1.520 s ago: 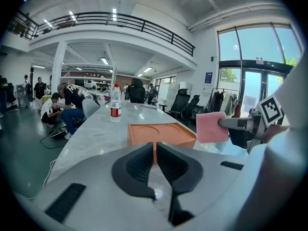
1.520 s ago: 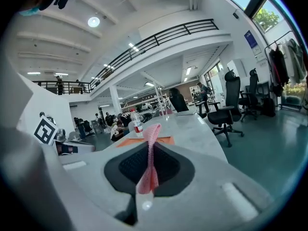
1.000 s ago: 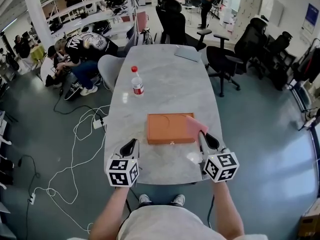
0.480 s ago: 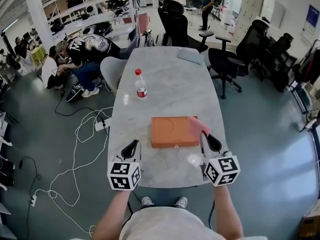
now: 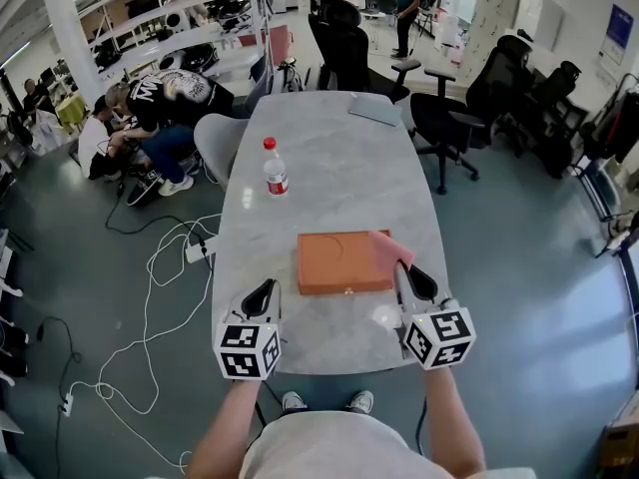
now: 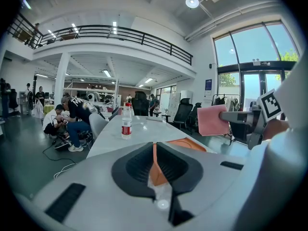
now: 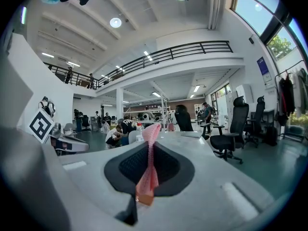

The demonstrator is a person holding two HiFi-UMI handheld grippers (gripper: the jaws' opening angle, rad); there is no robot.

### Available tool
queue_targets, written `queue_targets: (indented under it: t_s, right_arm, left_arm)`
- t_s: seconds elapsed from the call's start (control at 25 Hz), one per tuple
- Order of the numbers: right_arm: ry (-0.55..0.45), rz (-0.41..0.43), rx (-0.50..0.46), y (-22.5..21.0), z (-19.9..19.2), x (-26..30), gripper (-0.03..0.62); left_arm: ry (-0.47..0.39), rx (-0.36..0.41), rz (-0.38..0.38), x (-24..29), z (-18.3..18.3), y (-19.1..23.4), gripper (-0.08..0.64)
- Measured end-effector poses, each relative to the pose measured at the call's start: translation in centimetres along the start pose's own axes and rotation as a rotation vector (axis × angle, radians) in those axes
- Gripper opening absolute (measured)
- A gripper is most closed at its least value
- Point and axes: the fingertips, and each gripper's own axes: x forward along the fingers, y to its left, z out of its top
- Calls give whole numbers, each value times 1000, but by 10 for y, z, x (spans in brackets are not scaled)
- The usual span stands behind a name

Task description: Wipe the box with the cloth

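Pink cloth (image 5: 390,249) — creased, in right tongs (image 7: 147,174).

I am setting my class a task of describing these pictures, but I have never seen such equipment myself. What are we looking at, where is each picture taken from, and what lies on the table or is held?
There is no robot here. A person holds a tool in each hand, and each tool ends in two jaws. The head view comes from a camera on the person's head, looking down at a grey table. The other two views come from cameras riding on each tool, looking along its jaws. On the table are an orange box, a bottle with a red cap and, at the far end, a flat grey thing. The right gripper has its jaws shut on a pink cloth, held up by the box's right end. The left gripper is shut and empty; the orange in its slit is the box beyond.
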Motion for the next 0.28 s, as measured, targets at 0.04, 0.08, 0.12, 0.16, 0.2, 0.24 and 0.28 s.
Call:
queue_targets:
  t_s: [0.04,0.08,0.12,0.16,0.2,0.24,0.28]
  right_arm:
    - [0,1,-1,0,0,0,15]
    - [1,1,0,1,0,0,15]
    - [1,1,0,1,0,0,15]
    - [2,1,1,1,-1,0,14]
    - [3,1,2,1,-1,-1,15]
    - [4,1,2,1,-1,-1,15]
    - [5,1,2,1,-1,-1,15]
  left_arm:
    - [0,0,-1,0,0,-1,26]
    - [1,0,-3,1,0,-1,26]
    - [1,1,-4,1,0,-1,26]
    - [2,1,-5,1,0,-2,26]
    - [2,1,-6,0,0,-2,26]
    - [2,2,-7,0,0,-2,26]
    - [2,2,-7,0,0,-3,26]
